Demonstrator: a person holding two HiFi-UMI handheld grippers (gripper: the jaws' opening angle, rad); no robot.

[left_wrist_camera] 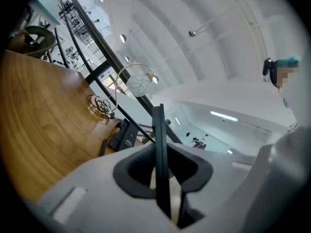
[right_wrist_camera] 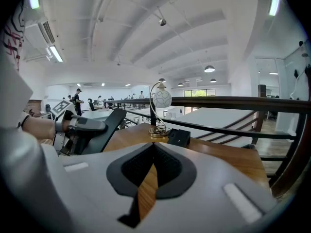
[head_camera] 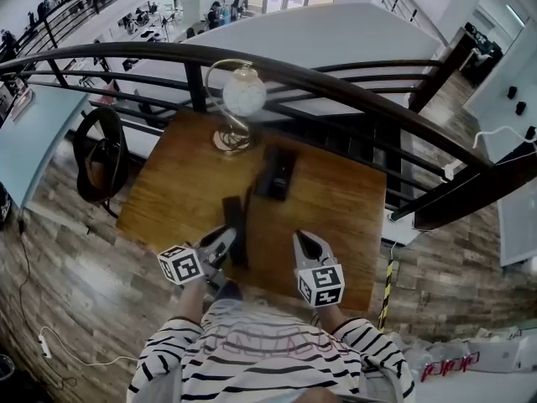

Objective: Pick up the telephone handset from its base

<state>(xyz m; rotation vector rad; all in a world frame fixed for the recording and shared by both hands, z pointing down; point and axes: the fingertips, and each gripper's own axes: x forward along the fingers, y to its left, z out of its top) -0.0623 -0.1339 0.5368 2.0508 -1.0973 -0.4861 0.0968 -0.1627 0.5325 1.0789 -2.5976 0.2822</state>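
Observation:
The black telephone handset [head_camera: 234, 225] is off its base [head_camera: 275, 173] and sits near the wooden table's front edge. My left gripper [head_camera: 225, 240] is shut on its lower part. In the left gripper view the handset [left_wrist_camera: 158, 125] stands edge-on between the grey jaws of the left gripper [left_wrist_camera: 161, 165], with the base [left_wrist_camera: 125, 135] beyond it. A dark cord [head_camera: 249, 196] runs from base to handset. My right gripper [head_camera: 302, 240] hovers to the right of the handset, shut and empty. In the right gripper view the right gripper [right_wrist_camera: 153, 147] shows closed jaws, the handset [right_wrist_camera: 109, 123] at the left and the base [right_wrist_camera: 179, 137] ahead.
A globe lamp [head_camera: 239, 99] on a brass foot stands at the table's [head_camera: 168, 183] far edge, right behind the base. A dark curved railing [head_camera: 352, 86] runs just past the table. A round dark chair [head_camera: 101, 154] stands on the floor at the left.

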